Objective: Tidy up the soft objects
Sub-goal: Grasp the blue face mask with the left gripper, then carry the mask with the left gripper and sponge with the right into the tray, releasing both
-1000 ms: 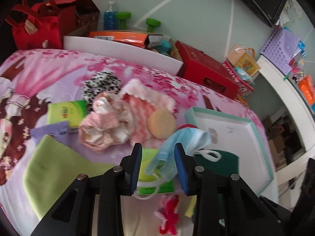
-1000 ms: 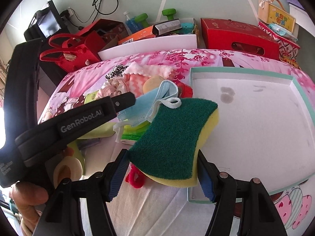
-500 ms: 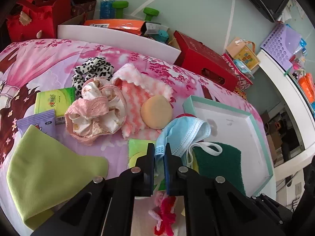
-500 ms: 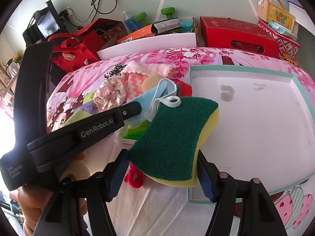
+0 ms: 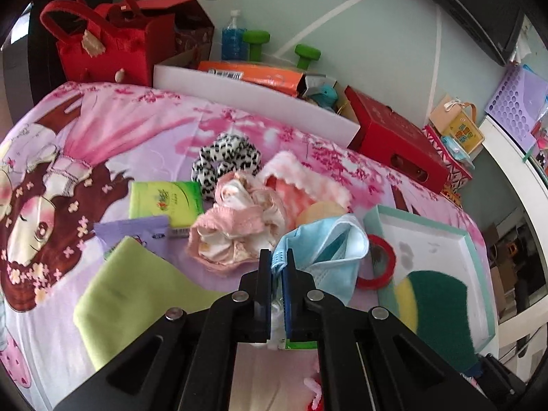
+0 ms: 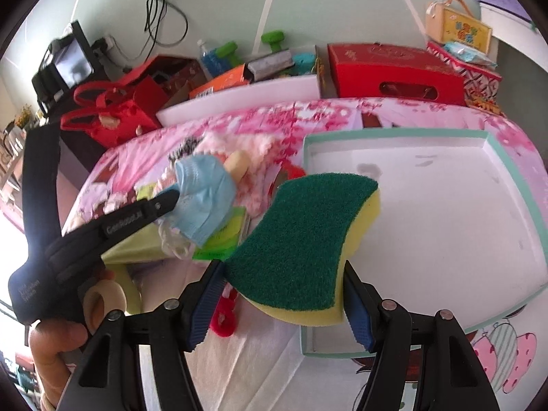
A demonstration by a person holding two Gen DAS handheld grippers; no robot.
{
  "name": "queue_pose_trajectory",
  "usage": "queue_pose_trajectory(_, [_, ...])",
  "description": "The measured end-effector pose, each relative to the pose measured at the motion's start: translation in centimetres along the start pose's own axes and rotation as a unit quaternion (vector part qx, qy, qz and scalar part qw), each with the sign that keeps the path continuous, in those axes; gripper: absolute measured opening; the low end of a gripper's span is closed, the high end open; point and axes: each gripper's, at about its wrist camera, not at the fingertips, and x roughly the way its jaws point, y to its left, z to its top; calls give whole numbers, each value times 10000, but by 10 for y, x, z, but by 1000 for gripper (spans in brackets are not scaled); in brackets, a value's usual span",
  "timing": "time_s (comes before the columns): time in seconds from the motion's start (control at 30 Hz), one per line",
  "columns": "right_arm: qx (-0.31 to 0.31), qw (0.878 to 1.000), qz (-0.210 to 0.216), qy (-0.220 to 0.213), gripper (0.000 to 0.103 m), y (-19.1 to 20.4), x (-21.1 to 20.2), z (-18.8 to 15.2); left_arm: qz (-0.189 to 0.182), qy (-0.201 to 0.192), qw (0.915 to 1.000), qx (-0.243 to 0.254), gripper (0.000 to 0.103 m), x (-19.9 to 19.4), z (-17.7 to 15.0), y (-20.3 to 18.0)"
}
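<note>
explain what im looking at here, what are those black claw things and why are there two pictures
No robot here: a person holds a handheld gripper in each hand, and each carries a wide-angle camera looking along its two fingers. That is why there are two pictures, one per gripper.

In the left one, the left gripper is shut on a light blue face mask. In the right one, the right gripper grips a green and yellow sponge over the near edge of a white tray with a teal rim. You can also see the person's hand holding the left gripper.

Everything lies on a pink cartoon bedsheet: a leopard scrunchie, a pink scrunchie, a green cloth, a green tissue pack and a red tape roll.
</note>
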Motion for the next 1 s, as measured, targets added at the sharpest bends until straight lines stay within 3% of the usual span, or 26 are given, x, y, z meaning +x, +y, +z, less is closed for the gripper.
queue_pose_trajectory(0.17, [244, 9988, -91, -424, 69, -14, -21, 4, -149, -462, 9987, 146, 5, -32, 6, -11])
queue_pose_trajectory(0.33, [667, 9954, -492, -489, 69, -43, -26, 5, -499, -932, 9940, 286, 5, -60, 9, -27])
queue_pose_trajectory(0.67, [1506, 9745, -1556, -585, 69, -119, -38, -2, -1048, -831, 9876, 816, 5, -57, -6, -87])
queue_pose_trajectory(1.0, [2001, 9596, -1781, -857, 69, -170, -49, -14, -1505, -519, 9776, 1380, 5, -33, -35, -154])
